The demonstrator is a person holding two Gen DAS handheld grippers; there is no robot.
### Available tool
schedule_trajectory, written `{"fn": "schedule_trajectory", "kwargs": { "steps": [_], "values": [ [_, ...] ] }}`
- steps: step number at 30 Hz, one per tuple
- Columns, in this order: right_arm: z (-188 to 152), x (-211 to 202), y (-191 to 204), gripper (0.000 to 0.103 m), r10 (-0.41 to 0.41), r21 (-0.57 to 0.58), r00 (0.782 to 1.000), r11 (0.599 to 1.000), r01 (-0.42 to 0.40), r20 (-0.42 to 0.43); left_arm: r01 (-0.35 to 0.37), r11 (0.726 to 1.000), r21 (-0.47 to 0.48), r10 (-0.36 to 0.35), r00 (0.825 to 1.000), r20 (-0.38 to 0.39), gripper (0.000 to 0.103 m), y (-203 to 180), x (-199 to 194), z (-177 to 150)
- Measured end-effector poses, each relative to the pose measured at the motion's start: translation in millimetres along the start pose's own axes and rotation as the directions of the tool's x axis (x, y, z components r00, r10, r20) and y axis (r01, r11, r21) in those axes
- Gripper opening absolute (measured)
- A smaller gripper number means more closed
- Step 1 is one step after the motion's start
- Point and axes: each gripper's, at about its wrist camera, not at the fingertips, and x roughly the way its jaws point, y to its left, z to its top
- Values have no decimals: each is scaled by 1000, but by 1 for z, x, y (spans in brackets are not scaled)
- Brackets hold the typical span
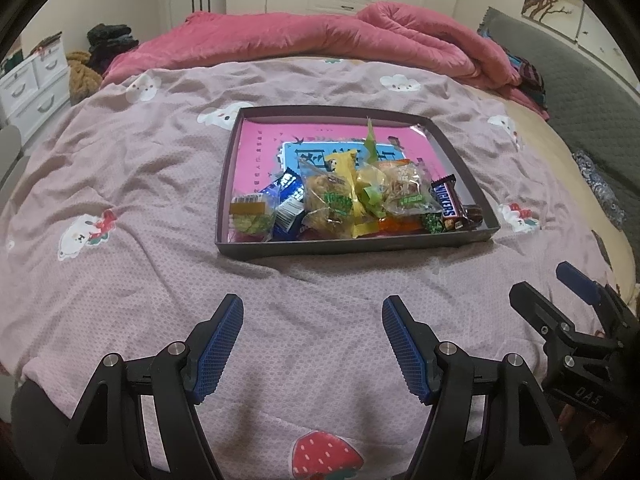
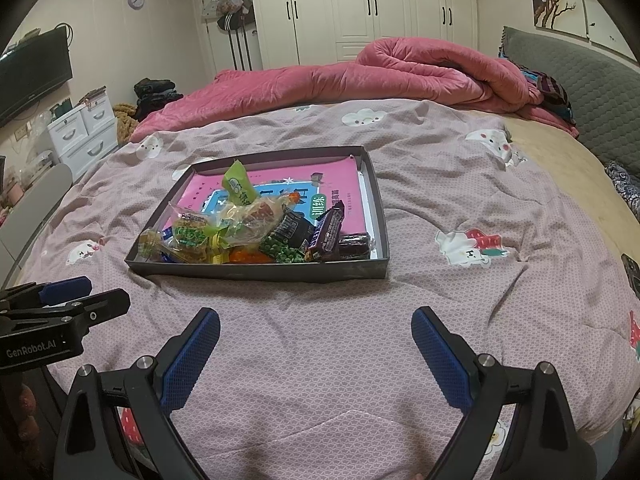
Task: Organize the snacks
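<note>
Brown Snickers-labelled bar lies in the shallow dark cardboard tray on the pink patterned bedspread. My left tongs and right tongs: wide open, empty, well short of tray.

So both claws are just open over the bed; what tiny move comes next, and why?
Probably ease the right gripper forward toward the Snickers bar. Both it and the left gripper are open and empty, short of the tray, and that bar sits exposed at the pile's right edge.
</note>
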Motion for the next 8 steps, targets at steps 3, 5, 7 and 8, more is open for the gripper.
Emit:
{"fn": "schedule_trajectory", "kwargs": {
  "steps": [3, 5, 7, 8],
  "values": [
    [1, 2, -1, 97, 8, 5, 1000, 1000, -8, 1, -9, 1000, -5, 10, 1000, 13, 75, 1, 0, 1],
    [1, 3, -2, 98, 11, 8, 1000, 1000, -11, -1, -7, 1000, -17, 8, 999, 35, 76, 5, -1, 2],
    [2, 6, -5, 100, 13, 14, 1000, 1000, -13, 3, -12, 999, -40, 14, 999, 50, 77, 11, -1, 5],
    [4, 8, -7, 101, 17, 18, 1000, 1000, -17, 5, -19, 998, -54, 22, 998, 58, 78, 16, 0, 8]
  ]
}}
